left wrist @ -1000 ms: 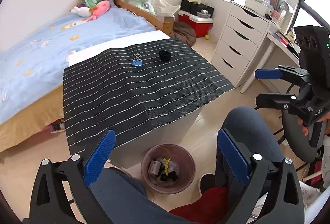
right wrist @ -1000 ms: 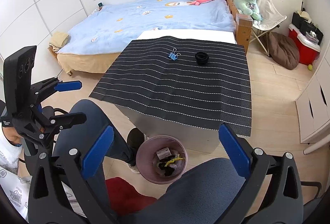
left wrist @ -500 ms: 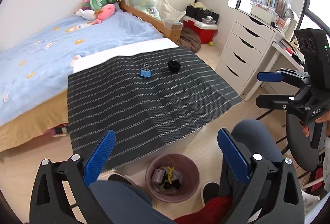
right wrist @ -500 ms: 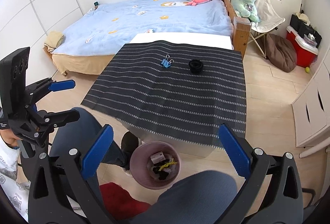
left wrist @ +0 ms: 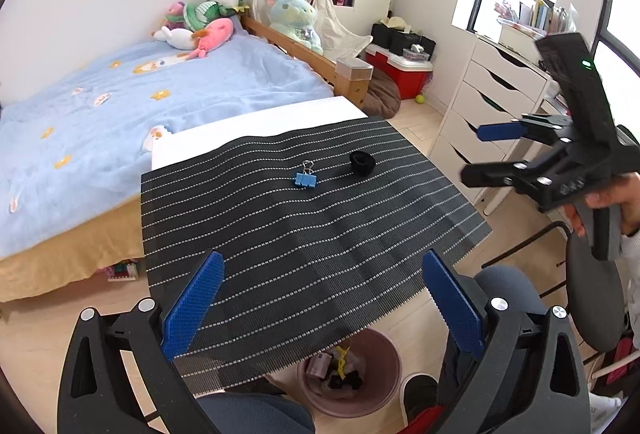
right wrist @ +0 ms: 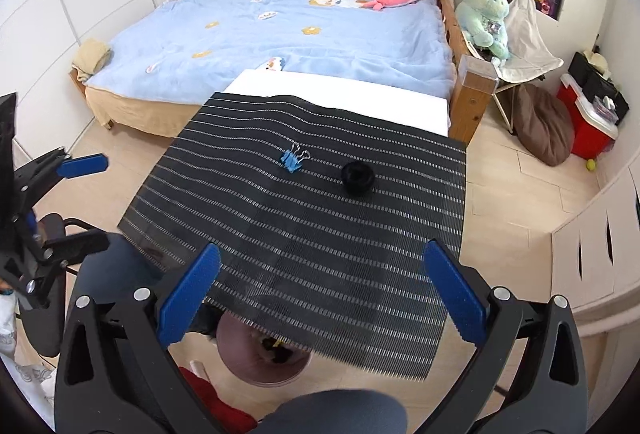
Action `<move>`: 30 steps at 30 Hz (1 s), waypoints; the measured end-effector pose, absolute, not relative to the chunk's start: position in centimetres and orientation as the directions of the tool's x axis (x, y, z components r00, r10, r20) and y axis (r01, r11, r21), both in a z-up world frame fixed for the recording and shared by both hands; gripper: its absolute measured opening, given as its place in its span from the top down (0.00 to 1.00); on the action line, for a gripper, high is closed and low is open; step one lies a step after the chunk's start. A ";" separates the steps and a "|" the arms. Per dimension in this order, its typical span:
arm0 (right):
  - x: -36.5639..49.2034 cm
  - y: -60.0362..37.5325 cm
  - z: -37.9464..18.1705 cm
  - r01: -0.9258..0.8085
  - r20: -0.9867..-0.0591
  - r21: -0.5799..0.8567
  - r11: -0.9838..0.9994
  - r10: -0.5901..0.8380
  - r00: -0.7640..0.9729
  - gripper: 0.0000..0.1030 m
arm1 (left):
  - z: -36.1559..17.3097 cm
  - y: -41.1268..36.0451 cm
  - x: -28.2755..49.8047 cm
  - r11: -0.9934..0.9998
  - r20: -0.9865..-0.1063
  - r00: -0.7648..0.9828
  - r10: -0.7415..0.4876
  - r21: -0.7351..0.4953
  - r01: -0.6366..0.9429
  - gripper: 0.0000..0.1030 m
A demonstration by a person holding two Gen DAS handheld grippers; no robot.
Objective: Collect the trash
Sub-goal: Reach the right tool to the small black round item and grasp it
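Both grippers hang above the near edge of the striped mat [left wrist: 320, 234], each with its blue pads spread wide and nothing between them. From its own camera, the left gripper [left wrist: 320, 306] has the blue binder clip [left wrist: 306, 179] up the mat at about 12 o'clock and the small black round object [left wrist: 362, 162] just past it at 1 o'clock; both are well apart from the fingertips. The right gripper [left wrist: 488, 154] shows in that view at 3 o'clock, held in a hand [left wrist: 616, 202], jaws apart and empty.

From the right wrist camera, the right gripper [right wrist: 320, 298] sees the binder clip [right wrist: 294, 159] at 12 o'clock and the black object [right wrist: 357, 177] at roughly 1 o'clock, the two lying near each other on the mat [right wrist: 320, 234] but not touching. The left gripper [right wrist: 90, 202] appears at 9 o'clock.

A pink trash bin [left wrist: 384, 394] sits on the floor below the mat's near edge, at 6 o'clock under both grippers, with scraps already inside; the mat partly hides it in the right view [right wrist: 256, 366].
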State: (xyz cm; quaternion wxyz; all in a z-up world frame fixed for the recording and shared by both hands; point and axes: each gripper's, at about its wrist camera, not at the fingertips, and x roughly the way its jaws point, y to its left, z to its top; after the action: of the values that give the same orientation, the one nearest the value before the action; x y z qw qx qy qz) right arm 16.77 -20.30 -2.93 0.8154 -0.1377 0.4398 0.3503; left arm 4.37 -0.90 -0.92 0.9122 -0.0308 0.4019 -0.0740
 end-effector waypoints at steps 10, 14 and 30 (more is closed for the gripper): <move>23.0 -16.5 -5.7 -0.700 -0.861 0.081 0.709 0.404 0.309 0.03 | -2.0 -0.1 5.0 0.987 -0.743 0.650 -0.162 -0.130 0.098 0.07; 25.1 -15.0 -7.6 -0.707 -0.891 0.068 0.704 0.361 0.274 0.03 | -2.6 0.2 5.1 0.986 -0.751 0.640 -0.163 -0.137 0.091 0.07; 28.6 -12.1 -12.7 -0.721 -0.949 0.043 0.692 0.254 0.187 0.33 | -4.0 0.8 5.4 0.983 -0.760 0.625 -0.180 -0.164 0.084 0.07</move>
State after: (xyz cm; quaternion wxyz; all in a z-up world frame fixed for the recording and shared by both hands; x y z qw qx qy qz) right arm 28.63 -12.10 -12.72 0.7402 -0.2137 0.5460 0.3292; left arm 5.41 0.80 -4.00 0.8996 -0.0562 0.4269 -0.0731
